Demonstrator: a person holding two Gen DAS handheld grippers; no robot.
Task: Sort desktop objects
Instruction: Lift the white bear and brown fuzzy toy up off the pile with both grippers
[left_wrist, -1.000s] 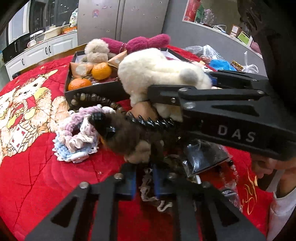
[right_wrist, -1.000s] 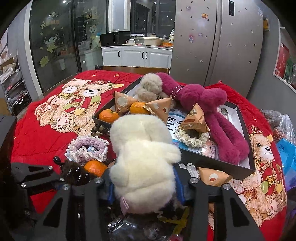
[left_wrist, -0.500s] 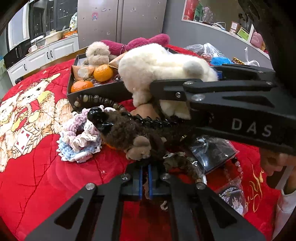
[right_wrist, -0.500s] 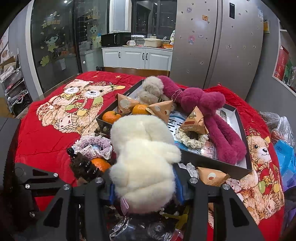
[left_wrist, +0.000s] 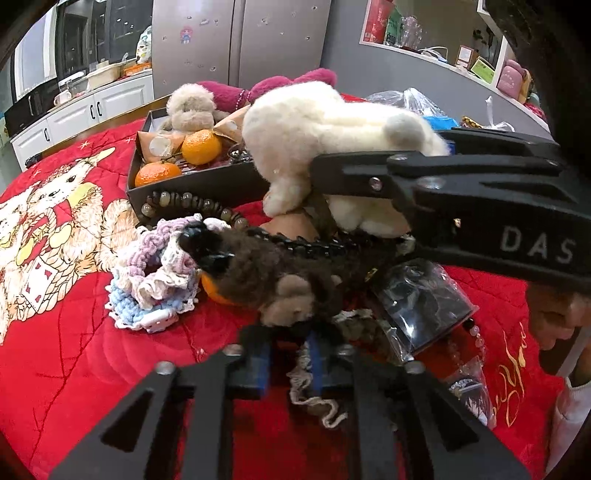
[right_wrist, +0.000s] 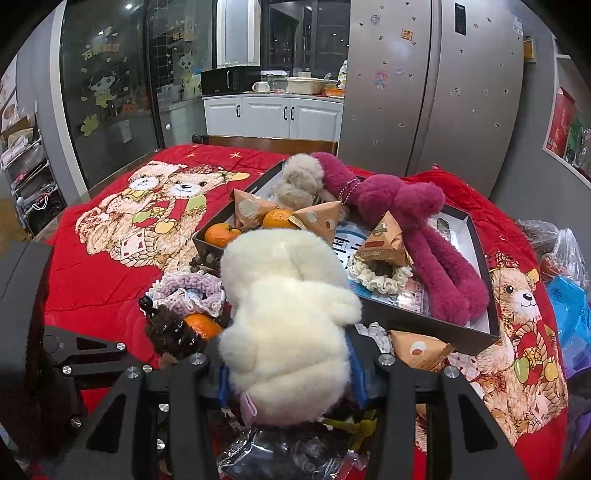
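Fluffy cream plush toy (right_wrist: 288, 325), quilted red cloth (right_wrist: 99, 295)

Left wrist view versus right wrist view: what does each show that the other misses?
Only the left wrist view shows the left gripper, jaws opening with loose yarn between them, and the bead bracelet against the box wall.

Only the right wrist view shows the box's inside: the cream scrunchie, the snack packet and the maroon plush's long legs.

Both show the right gripper shut on the white plush, the brown plush and the crochet scrunchies.
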